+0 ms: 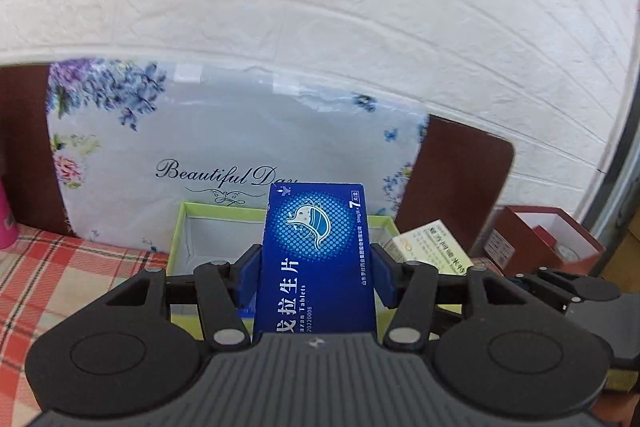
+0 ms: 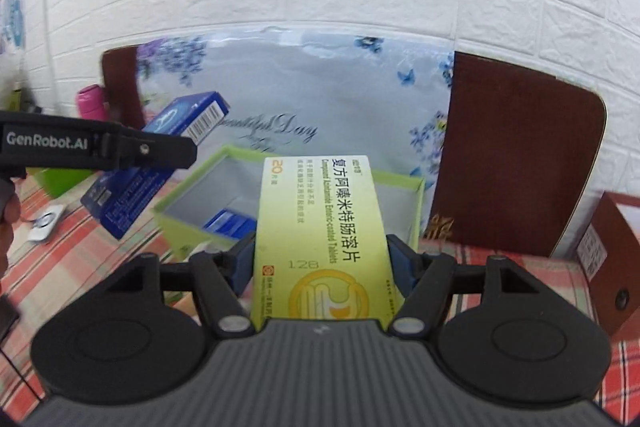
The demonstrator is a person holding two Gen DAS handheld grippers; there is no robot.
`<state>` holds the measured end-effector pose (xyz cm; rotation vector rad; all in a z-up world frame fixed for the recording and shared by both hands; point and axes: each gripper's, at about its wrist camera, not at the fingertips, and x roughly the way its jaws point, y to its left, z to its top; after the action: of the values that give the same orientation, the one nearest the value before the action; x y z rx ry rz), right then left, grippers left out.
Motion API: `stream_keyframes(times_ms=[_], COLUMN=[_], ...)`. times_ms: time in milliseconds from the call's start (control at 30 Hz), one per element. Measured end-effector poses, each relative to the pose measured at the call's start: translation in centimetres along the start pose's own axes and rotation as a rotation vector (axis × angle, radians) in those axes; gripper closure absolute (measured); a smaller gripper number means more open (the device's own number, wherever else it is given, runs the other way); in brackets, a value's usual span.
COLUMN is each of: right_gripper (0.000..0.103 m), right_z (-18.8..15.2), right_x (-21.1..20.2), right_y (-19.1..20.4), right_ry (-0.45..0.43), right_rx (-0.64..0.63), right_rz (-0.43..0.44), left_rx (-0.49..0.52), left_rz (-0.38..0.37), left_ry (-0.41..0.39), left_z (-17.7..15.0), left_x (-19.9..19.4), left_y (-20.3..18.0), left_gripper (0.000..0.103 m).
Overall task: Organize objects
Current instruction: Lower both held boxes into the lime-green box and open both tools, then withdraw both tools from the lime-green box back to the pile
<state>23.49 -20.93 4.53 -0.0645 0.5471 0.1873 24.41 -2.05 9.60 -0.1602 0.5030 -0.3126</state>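
My left gripper [image 1: 316, 259] is shut on a blue tablet box [image 1: 316, 247], its blue pads pressing both long sides, lifted in front of an open lime-green box [image 1: 180, 227]. My right gripper [image 2: 322, 247] is shut on a pale yellow-green tablet box [image 2: 320, 219], held over the near edge of the same green box [image 2: 188, 227]. Another blue box [image 2: 232, 223] lies inside it. In the right wrist view the left gripper [image 2: 120, 147] carries its blue box [image 2: 160, 163] tilted at the left. The yellow-green box [image 1: 432, 247] shows at the right in the left wrist view.
A floral "Beautiful Day" panel [image 1: 224, 131] and a brown board [image 2: 512, 155] lean against the white brick wall. A dark red open box [image 1: 548, 239] stands at the right, and a pink bottle [image 2: 92, 103] at the left. A red plaid cloth [image 1: 60, 267] covers the table.
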Motion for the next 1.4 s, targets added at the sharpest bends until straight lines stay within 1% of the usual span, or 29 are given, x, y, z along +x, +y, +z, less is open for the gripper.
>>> stream_keyframes(times_ms=[100,200,267,367,433,467,533,600,667,733,800,933,1067,1167,1267,1400], right_gripper=[0.037,0.037,0.037,0.037,0.036,0.032,0.018,0.015,0.007,0.005,0.001,0.0,0.0,0.0,0.0,0.0], right_z=[0.8,1.1,1.3,1.1,0.6,0.3,-0.5,-1.1,-1.2,-1.1,-0.9,-0.6,-1.0,-2.2,-4.3,-7.4], right_x=[3.4,6.5,8.3,10.5,11.8,12.5,13.2,13.2,12.6,11.3,9.3,4.8,0.4,-3.1,-6.3,-9.0], right_y=[-0.9,-1.3,-1.6,-2.0,-1.9,-1.7,-1.5,-1.3,-1.1,-1.0,-1.0,-1.1,-1.3,-1.1,-0.6,-0.1], right_ry=[0.006,0.01,0.02,0.03,0.046,0.051,0.057,0.053,0.043,0.014,-0.025,-0.082,-0.124,-0.15,-0.166,-0.141], right_rx=[0.002,-0.035,-0.036,-0.032,-0.048,-0.073,-0.114,-0.145,-0.161,-0.173,-0.171,-0.144,-0.097,-0.059,-0.026,0.034], right_rz=[-0.05,-0.1,-0.112,-0.119,-0.126,-0.123,-0.116,-0.1,-0.086,-0.09,-0.09,-0.086,-0.087,-0.058,-0.045,-0.009], left_rx=[-0.041,-0.08,-0.103,-0.116,-0.121,-0.121,-0.115,-0.113,-0.118,-0.121,-0.12,-0.099,-0.07,-0.055,-0.037,-0.039], left_rz=[-0.02,-0.022,-0.017,0.007,0.027,0.041,0.054,0.047,0.047,0.053,0.047,0.045,0.077,0.078,0.058,0.07], left_ry=[0.05,0.083,0.096,0.09,0.083,0.089,0.089,0.098,0.106,0.112,0.094,0.058,0.082,0.086,0.084,0.099], left_z=[0.7,0.8,0.7,0.6,0.3,0.2,-0.2,-0.5,-0.6,-0.6,-0.5,-0.1,-0.8,-2.3,-4.8,-8.4], left_x=[3.9,7.3,9.1,10.9,11.8,12.1,12.4,12.4,12.0,11.2,9.8,6.1,2.2,-0.7,-3.7,-6.5], left_y=[0.7,1.5,2.0,2.5,2.7,2.8,3.1,3.4,3.7,3.7,3.6,2.5,1.1,0.3,-0.5,-1.2], left_gripper=[0.045,0.045,0.045,0.045,0.029,0.016,0.015,0.015,0.015,0.015,0.015,0.015,0.015,0.015,0.015,0.015])
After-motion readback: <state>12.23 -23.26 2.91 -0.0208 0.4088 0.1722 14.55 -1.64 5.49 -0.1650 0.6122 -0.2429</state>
